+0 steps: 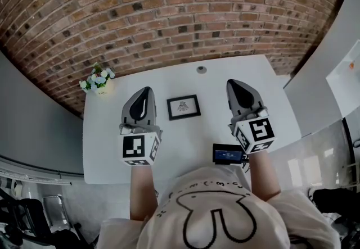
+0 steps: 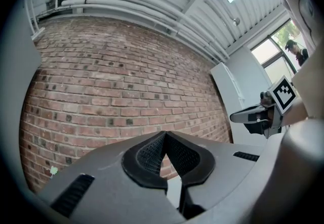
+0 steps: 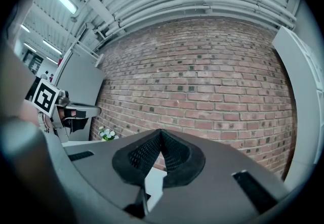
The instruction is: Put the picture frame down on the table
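Note:
The picture frame [image 1: 183, 107], black with a white mat and a small dark drawing, lies flat on the white table [image 1: 107, 146], midway between the two grippers. My left gripper [image 1: 146, 90] hovers just left of the frame, shut and empty. My right gripper [image 1: 234, 83] hovers to the frame's right, also shut with nothing in it. In the left gripper view the jaw tips [image 2: 164, 134] meet against the brick wall, with the right gripper [image 2: 255, 116] off to the side. In the right gripper view the tips [image 3: 160, 132] also touch, and the frame is hidden in both gripper views.
A small pot of white flowers [image 1: 98, 79] stands at the table's far left corner. A black device with a blue screen [image 1: 228, 154] lies near the front edge, and a small round object [image 1: 201, 69] at the far edge. A brick wall [image 1: 169, 12] rises behind.

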